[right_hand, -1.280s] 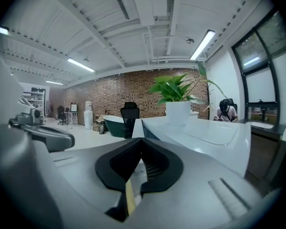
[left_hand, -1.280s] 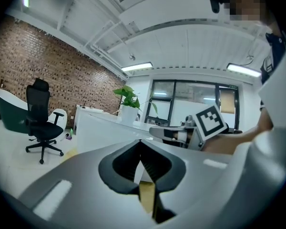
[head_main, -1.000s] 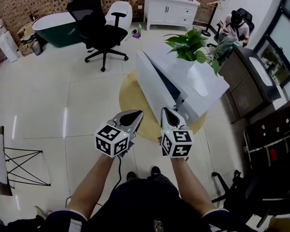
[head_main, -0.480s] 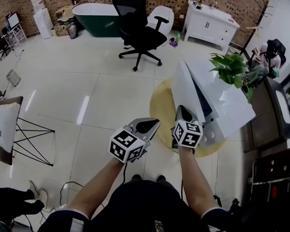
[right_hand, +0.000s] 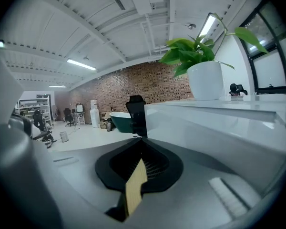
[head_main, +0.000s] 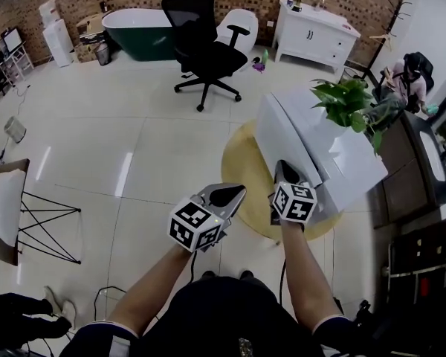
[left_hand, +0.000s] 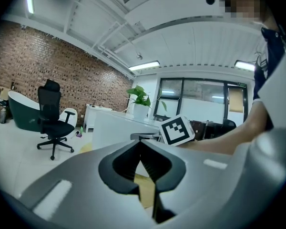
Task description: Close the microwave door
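The microwave point(head_main: 323, 147) is a big white box on a round yellow rug point(head_main: 241, 173), with a potted plant point(head_main: 351, 99) on top. Its door point(head_main: 281, 134) lies flat against the body on the left face. My right gripper point(head_main: 282, 167) is shut, its tips at the lower front edge of that door; in the right gripper view point(right_hand: 142, 141) the white wall point(right_hand: 214, 128) runs close along the right. My left gripper point(head_main: 236, 190) is shut and holds nothing, hanging over the rug left of the box. The left gripper view point(left_hand: 140, 144) shows the microwave point(left_hand: 112, 127) ahead.
A black office chair point(head_main: 201, 39) stands on the tiled floor behind the rug, with a green bathtub point(head_main: 134, 27) and a white cabinet point(head_main: 316, 28) by the brick wall. A person point(head_main: 403, 73) sits far right. A dark counter point(head_main: 424, 162) flanks the box; a folding stand point(head_main: 30, 225) is left.
The door, open at an angle a second ago, has swung flat against the white box. My right gripper moved forward with it; the left barely moved.
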`<state>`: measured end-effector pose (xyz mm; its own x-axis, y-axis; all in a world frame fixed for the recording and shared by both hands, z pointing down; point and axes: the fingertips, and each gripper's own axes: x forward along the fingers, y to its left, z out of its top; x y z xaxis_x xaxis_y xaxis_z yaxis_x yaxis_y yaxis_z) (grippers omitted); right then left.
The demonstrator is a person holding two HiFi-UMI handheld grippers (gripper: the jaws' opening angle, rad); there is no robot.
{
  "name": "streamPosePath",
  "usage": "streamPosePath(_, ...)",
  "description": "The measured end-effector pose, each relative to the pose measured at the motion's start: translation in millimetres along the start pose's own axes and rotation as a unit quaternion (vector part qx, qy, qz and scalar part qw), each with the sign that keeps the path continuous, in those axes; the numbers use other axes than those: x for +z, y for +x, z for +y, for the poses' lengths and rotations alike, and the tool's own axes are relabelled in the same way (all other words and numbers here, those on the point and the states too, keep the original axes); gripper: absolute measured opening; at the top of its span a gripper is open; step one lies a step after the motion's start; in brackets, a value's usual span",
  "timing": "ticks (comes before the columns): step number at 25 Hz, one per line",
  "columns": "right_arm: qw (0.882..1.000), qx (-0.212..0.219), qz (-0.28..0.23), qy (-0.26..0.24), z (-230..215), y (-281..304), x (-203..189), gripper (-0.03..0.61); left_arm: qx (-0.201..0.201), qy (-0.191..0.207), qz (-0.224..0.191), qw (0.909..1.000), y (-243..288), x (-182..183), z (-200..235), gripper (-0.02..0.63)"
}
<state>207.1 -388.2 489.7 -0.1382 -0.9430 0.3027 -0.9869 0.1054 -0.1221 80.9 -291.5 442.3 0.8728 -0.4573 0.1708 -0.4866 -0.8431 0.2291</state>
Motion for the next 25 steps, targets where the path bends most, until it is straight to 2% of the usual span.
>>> streamPosePath(4,1.000,0.007,0.011,-0.017,-10,4,-5,0.002,-0.014,0.003,0.002,0.9999,17,2,-7,0.012)
streamPosePath(11,1.000,0.014,0.008,-0.012,-8,5,-3,0.000,-0.019,0.003,0.003,0.9998,31,8,-5,0.012)
streamPosePath(17,1.000,0.025,0.004,0.016,-25,1,4,0.000,-0.029,-0.001,0.004,0.9996,42,6,-9,0.012)
streamPosePath(21,0.999,0.041,0.021,0.002,-23,-2,1,0.000,-0.032,-0.003,0.000,0.9995,48,9,-11,0.012)
streamPosePath(25,0.999,0.033,0.020,-0.008,-24,-6,2,0.000,-0.035,-0.001,-0.006,0.9994,50,13,-16,0.012)
